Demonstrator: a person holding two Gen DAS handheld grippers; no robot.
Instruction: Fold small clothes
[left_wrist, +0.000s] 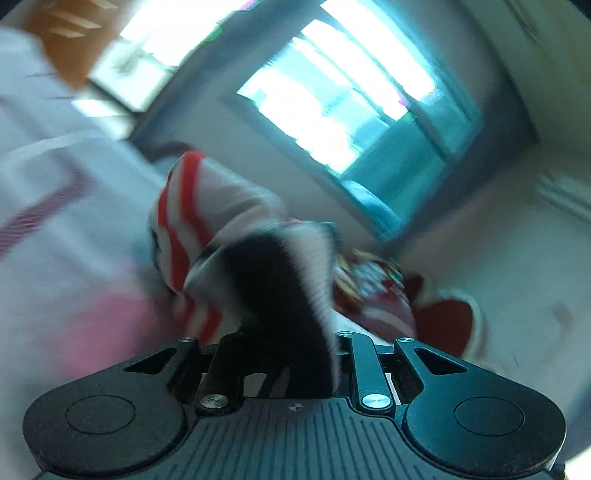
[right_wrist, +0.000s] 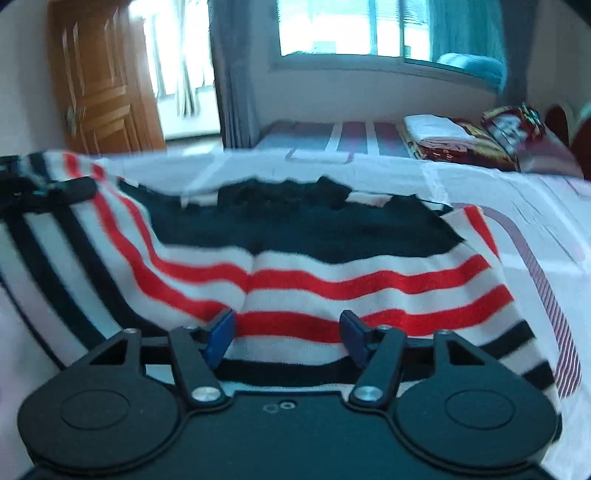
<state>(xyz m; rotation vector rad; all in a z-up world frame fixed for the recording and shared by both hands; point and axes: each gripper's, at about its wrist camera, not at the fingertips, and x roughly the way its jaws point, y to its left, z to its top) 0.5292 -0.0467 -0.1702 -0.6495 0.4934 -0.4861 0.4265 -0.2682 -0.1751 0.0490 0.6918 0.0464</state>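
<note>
A small sweater (right_wrist: 295, 258) with white, red and dark stripes is spread on the bed sheet (right_wrist: 424, 177). My right gripper (right_wrist: 288, 330) hovers low over its near hem, and the blue pads (right_wrist: 221, 332) stand apart without pinching the cloth. At the far left of the right wrist view, my left gripper (right_wrist: 40, 188) holds a corner of the sweater lifted off the bed. The left wrist view is blurred. There a bunched fold of the sweater (left_wrist: 258, 258) runs into my left gripper (left_wrist: 284, 343), which is shut on it, and the cloth hides the fingertips.
Folded bedding and a red patterned pillow (right_wrist: 509, 129) lie at the far right of the bed. A wooden door (right_wrist: 103, 85) stands at the back left, with a window (right_wrist: 351, 26) and grey curtains behind the bed. The red pillow (left_wrist: 373, 291) also shows past the cloth.
</note>
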